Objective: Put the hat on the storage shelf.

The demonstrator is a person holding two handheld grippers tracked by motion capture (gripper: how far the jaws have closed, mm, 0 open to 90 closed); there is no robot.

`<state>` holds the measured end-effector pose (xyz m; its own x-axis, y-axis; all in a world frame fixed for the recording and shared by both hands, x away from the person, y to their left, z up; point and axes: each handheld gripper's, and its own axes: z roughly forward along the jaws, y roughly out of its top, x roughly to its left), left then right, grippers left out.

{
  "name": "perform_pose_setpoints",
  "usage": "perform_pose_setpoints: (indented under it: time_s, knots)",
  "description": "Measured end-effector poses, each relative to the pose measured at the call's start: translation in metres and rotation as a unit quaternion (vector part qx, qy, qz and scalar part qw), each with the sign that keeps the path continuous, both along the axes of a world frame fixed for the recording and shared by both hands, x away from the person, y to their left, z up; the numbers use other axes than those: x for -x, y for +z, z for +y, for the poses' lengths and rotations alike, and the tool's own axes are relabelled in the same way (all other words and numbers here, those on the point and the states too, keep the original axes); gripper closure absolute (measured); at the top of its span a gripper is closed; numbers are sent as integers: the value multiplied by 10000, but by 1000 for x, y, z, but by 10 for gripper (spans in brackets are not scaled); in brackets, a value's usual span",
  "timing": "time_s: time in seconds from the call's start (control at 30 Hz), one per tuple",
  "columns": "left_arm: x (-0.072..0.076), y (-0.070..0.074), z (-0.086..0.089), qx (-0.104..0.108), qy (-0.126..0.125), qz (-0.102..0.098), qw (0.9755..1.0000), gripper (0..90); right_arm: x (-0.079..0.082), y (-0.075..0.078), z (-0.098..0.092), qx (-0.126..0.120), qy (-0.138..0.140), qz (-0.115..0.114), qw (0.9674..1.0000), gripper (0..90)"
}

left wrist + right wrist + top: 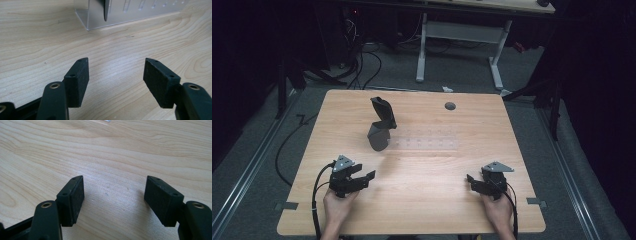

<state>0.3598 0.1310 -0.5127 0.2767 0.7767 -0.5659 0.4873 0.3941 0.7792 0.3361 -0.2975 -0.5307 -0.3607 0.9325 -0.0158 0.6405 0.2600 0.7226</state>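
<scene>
A clear slotted rack [427, 143] lies flat across the middle of the wooden table [422, 200]. At its left end a black handled tool [383, 115] stands tilted in a dark grey holder [378, 137]. In the left gripper view the rack's end [130, 12] is ahead, with the tool's dark tip [106, 10] hanging in front of it. My left gripper [365, 173] [116, 66] rests near the front left, open and holding nothing. My right gripper [475, 179] [114, 185] rests near the front right, open over bare wood.
A round cable hole [450, 106] sits near the table's far edge. Behind the table stands another desk on white legs [496, 65]. Cables [287, 145] trail over the grey floor at the left.
</scene>
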Motion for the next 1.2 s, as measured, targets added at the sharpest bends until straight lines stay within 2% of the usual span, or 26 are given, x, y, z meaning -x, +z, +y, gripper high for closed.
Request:
perform_pose_setpoints:
  time_s: [0.13,0.4,0.63,0.97,1.1,1.2]
  knots:
    - [-2,-5,-2,-152,24,13,9999,376,0,0,0,1,1,-2,10000,326]
    - [-7,-15,-6,-284,141,54,9995,371,0,0,0,3,2,-3,10000,326]
    - [-11,-21,-10,-246,184,7,9995,368,0,0,0,3,-3,-3,10000,326]
    - [-13,-30,-15,-558,181,-7,9983,355,0,0,0,-2,-18,1,10000,326]
    - [-13,-31,-16,-604,222,-19,9979,352,0,0,0,1,-13,-1,10000,327]
    - [-12,-32,-19,-764,208,-71,9968,339,0,0,0,1,-14,-2,10000,326]
